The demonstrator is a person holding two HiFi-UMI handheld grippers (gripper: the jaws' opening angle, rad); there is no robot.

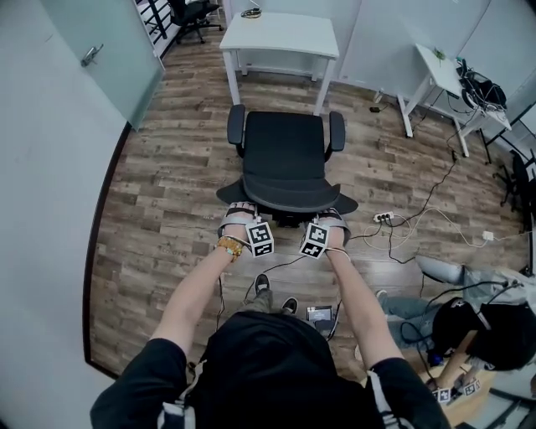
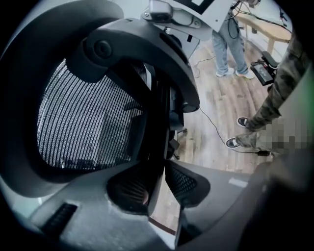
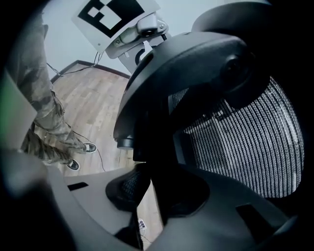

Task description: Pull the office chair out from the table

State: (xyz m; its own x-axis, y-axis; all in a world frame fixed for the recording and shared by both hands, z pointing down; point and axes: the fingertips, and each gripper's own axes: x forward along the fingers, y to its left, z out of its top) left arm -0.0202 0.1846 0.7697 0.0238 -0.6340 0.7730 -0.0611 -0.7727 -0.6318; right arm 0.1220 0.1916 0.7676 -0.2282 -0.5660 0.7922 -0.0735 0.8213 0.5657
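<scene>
The black office chair [image 1: 285,159] stands on the wood floor, a short way in front of the white table [image 1: 280,38], with its seat toward the table. My left gripper [image 1: 241,209] grips the top left of the mesh backrest [image 2: 83,117], and its jaws close on the black frame edge [image 2: 156,142]. My right gripper [image 1: 333,214] holds the top right of the same backrest [image 3: 245,142]. The dark frame [image 3: 162,166] runs between its two jaws. Both marker cubes face up toward the head camera.
A second white desk [image 1: 435,75] stands at the right. A power strip [image 1: 383,217] and cables lie on the floor right of the chair. A person [image 1: 486,327] crouches at the lower right. A glass door [image 1: 100,50] is at the left, and another chair [image 1: 194,12] at the far back.
</scene>
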